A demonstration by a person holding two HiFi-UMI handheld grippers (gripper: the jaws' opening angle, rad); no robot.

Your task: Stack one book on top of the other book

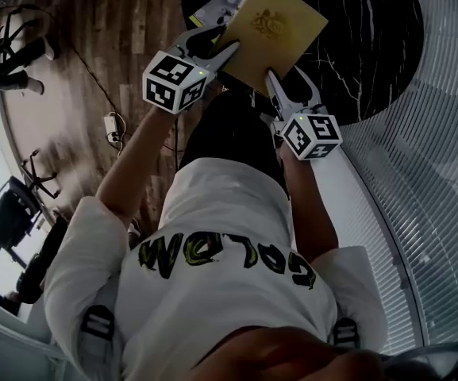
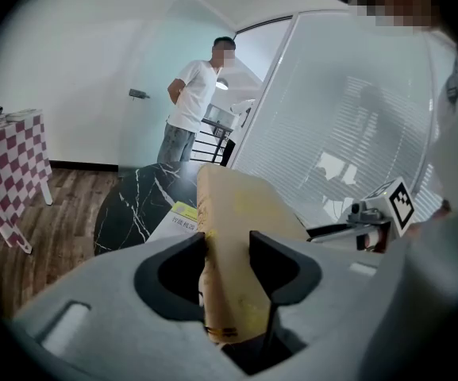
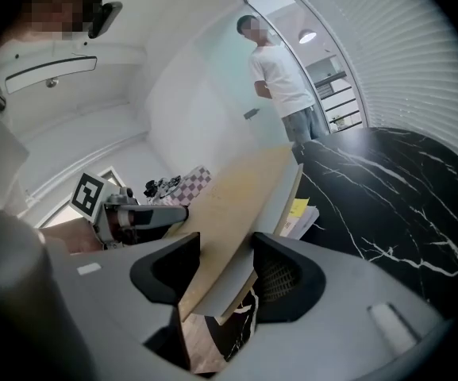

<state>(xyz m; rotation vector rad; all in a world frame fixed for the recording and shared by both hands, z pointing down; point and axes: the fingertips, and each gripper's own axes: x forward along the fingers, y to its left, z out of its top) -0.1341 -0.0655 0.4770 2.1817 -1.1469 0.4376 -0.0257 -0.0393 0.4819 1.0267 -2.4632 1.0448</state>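
Observation:
A yellow book (image 1: 272,30) hangs tilted over the round black marble table (image 1: 371,46), held from both sides. My left gripper (image 1: 217,48) is shut on its left edge, and in the left gripper view the book (image 2: 229,236) fills the gap between the jaws. My right gripper (image 1: 286,90) is shut on its near right edge, where the book (image 3: 236,205) slants between the jaws. A second book (image 1: 217,2), white with a yellow label, lies flat on the table under the yellow book's far end. It also shows as a white book (image 2: 175,217) and a white book (image 3: 304,217) in the two gripper views.
A person (image 2: 190,105) stands beyond the table by a glass wall with blinds (image 1: 443,173). A table with a checkered cloth (image 2: 10,165) stands at the left on the wooden floor. Office chairs (image 1: 10,213) and a power strip (image 1: 113,125) are on the floor at my left.

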